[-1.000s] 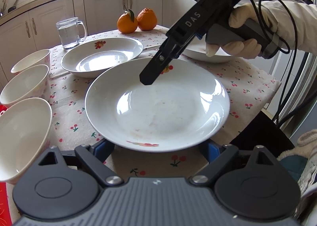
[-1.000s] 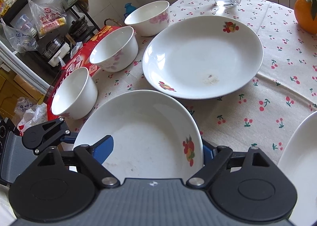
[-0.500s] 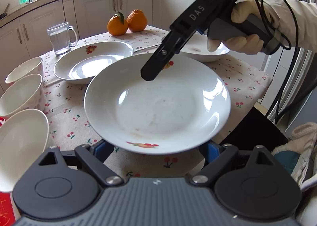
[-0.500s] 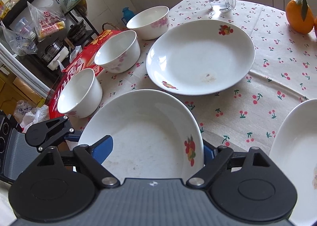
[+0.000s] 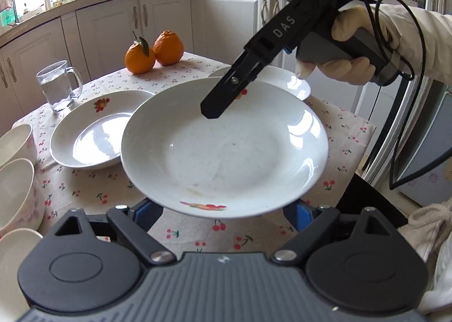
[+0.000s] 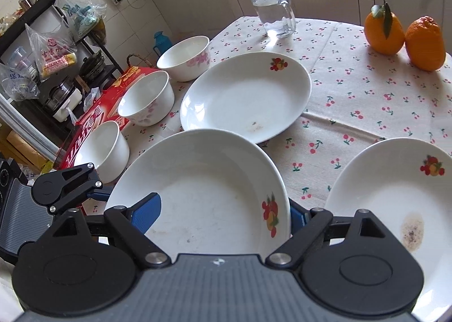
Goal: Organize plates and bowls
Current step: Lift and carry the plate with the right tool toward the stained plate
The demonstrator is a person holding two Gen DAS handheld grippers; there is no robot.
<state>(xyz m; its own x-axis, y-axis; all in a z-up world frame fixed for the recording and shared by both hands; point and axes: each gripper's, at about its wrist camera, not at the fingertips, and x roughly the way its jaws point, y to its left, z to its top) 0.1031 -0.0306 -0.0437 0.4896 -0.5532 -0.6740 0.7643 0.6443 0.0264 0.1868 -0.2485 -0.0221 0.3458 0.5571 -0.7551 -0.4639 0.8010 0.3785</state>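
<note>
A white deep plate [image 5: 226, 152] with a fruit print hangs tilted above the cherry-print tablecloth [image 5: 339, 135], carried between both grippers. My left gripper [image 5: 224, 210] reaches under its near rim; the blue pads [image 5: 149, 213] sit either side below the plate and their tips are hidden. My right gripper [image 6: 223, 214] straddles the opposite rim of the plate [image 6: 203, 186], one finger [image 5: 214, 104] on the inside and the other outside it. Two more plates [image 6: 245, 96] [image 6: 389, 197] lie on the table. Three bowls [image 6: 185, 56] [image 6: 147, 96] [image 6: 101, 149] line the left edge.
A glass mug [image 6: 274, 11] of water and two oranges [image 6: 401, 34] stand at the far side of the table. A red box [image 6: 93, 115] lies under the bowls at the table's edge. A gloved hand [image 5: 347, 48] holds the right gripper. Kitchen cabinets stand behind the table.
Both grippers have risen together with the plate, which now hangs higher over the cloth. The table, the other plates and the bowls have dropped lower in both views.
</note>
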